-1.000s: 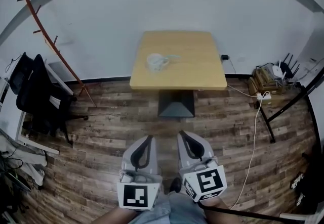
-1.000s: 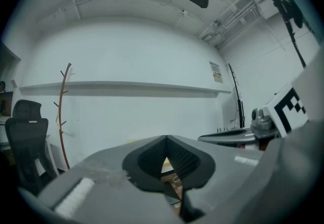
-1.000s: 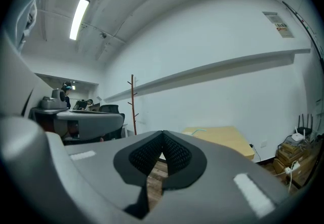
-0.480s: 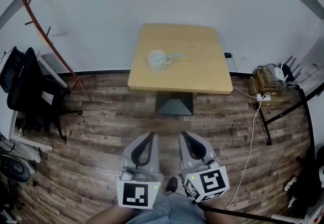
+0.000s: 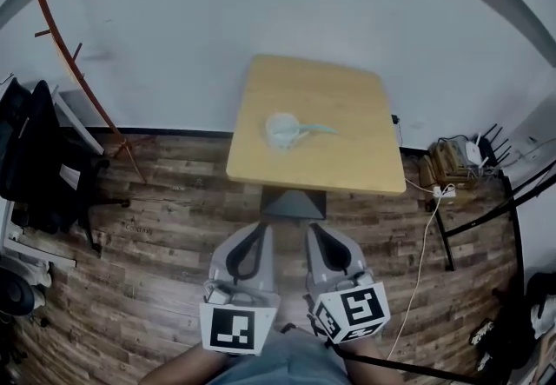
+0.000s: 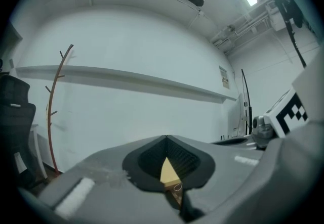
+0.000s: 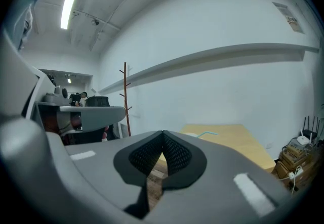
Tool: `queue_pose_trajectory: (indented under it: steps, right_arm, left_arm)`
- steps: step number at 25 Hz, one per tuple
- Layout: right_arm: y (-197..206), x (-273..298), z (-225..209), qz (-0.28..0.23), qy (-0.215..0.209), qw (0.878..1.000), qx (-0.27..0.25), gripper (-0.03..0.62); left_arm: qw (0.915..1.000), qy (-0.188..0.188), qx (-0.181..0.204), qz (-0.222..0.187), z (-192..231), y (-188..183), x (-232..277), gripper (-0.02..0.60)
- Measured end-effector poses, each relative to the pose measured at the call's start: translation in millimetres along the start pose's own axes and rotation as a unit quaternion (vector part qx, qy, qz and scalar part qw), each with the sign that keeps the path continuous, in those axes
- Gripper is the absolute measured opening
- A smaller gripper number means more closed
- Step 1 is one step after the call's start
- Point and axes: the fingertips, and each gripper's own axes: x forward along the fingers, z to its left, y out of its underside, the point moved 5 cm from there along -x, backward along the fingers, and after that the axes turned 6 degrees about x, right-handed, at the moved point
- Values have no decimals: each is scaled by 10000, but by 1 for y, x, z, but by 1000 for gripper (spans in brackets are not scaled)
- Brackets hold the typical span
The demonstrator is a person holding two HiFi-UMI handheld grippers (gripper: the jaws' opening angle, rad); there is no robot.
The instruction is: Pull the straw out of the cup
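A clear plastic cup lies on the square wooden table against the white wall, and a pale green straw sticks out of it to the right. Both grippers are held low over the wooden floor, well short of the table's near edge. My left gripper is shut and empty, with its jaw tips meeting. Beside it my right gripper is also shut and empty. In the right gripper view the straw shows on the table top just past the jaws.
A black pedestal carries the table. A red-brown coat rack leans at the left wall, with a black chair below it. Boxes, a power strip and a white cable lie on the floor at the right.
Both grippers and the head have moved toward the table, which now sits nearer and further right in the head view. The jaws stayed shut.
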Motion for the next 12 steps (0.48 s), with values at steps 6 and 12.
queue_pose_trajectory:
  steps: [6,12]
  right_arm:
    - [-17,36,9,-187,32,9998,-107,8]
    - [-20,59,9,-196,164,9996,-133,8]
  left_arm:
    - [9996,117,-18,-257,31,-10,20,20]
    - [9992,313,-5,-236,48,-6,40,20]
